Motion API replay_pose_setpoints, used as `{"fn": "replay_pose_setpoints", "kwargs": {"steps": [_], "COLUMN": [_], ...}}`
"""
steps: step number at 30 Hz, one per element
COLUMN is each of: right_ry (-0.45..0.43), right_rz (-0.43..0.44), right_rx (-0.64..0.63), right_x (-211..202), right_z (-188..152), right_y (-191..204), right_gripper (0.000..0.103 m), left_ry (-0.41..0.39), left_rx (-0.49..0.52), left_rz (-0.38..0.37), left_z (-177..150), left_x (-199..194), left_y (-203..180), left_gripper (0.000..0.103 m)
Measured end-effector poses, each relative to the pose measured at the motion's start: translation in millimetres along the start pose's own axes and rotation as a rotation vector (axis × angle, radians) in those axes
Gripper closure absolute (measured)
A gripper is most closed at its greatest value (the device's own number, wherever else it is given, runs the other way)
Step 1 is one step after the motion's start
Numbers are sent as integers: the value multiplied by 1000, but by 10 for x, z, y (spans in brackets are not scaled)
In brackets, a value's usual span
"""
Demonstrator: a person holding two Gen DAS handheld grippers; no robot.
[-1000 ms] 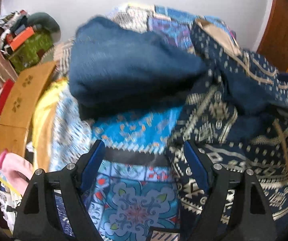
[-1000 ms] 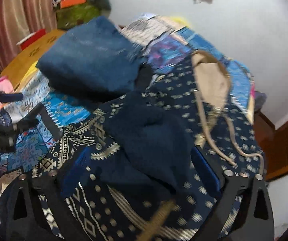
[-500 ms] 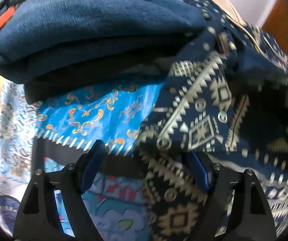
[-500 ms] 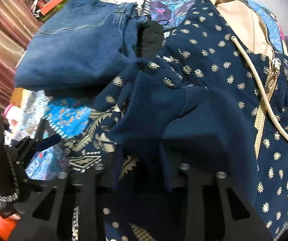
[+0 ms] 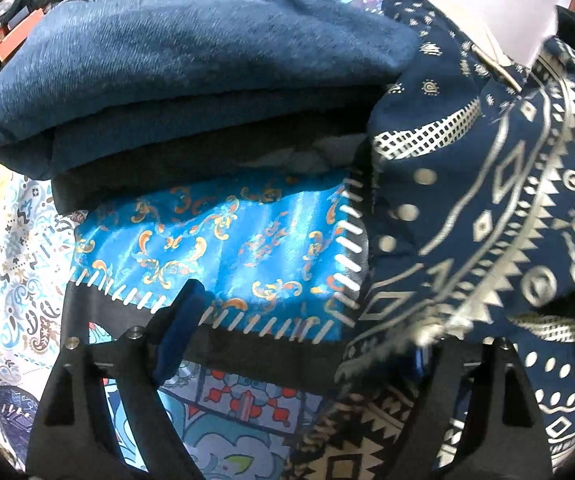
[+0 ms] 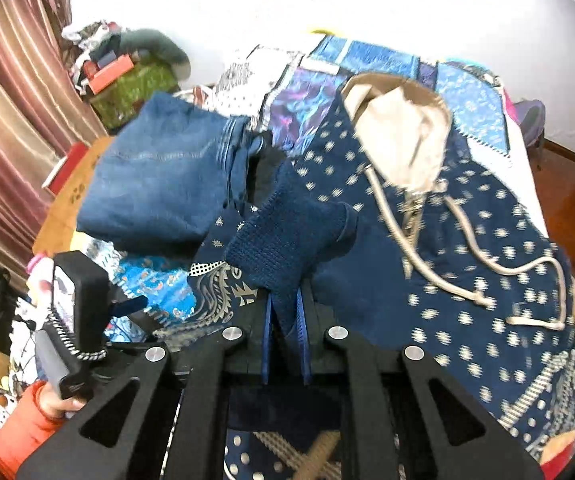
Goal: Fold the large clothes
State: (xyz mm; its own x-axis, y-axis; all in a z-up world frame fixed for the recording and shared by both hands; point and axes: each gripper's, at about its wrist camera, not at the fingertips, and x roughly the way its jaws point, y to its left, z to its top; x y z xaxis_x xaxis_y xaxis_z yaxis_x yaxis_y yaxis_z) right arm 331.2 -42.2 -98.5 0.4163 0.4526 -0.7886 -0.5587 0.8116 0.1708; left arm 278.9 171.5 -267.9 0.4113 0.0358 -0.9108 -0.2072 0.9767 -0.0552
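Folded jeans [image 5: 191,64] stack blocks the far side ahead of left gripper [image 5: 299,332]; patterned hoodie [image 5: 499,216] crowds its right; bright blue quilt patch [image 5: 223,240] between lies bare.

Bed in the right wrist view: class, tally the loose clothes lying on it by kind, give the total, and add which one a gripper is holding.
Folded jeans: 1
Patterned navy hoodie: 1
Black garment under the jeans: 1
Total: 3
The right gripper is shut on the hoodie's knit cuff.
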Motion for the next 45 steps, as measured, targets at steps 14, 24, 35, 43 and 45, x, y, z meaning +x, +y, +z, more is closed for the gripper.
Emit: {"fn": "replay_pose_setpoints", "kwargs": {"steps": [14, 24, 35, 43, 45], "right_ry": [-27, -176, -307, -107, -52], "right_rz": [9, -125, -255, -144, -68], "right_rx": [21, 61, 258, 428, 486], "right_x": [-137, -566, -1282, -865, -692], "right_z": [-101, -96, -416, -779, -810], "right_y": [-111, -410, -1094, -1524, -1598], "right_gripper": [93, 94, 95, 92, 72], "left_ry": [-153, -99, -53, -40, -28], "left_rx": [64, -175, -145, -115, -93], "left_rz": [80, 109, 158, 183, 196], "left_z": [209, 216, 190, 106, 77], "left_x": [-390, -243, -3, -30, -28], "left_y": [-426, 305, 174, 184, 166], "left_gripper": [18, 26, 24, 21, 21]}}
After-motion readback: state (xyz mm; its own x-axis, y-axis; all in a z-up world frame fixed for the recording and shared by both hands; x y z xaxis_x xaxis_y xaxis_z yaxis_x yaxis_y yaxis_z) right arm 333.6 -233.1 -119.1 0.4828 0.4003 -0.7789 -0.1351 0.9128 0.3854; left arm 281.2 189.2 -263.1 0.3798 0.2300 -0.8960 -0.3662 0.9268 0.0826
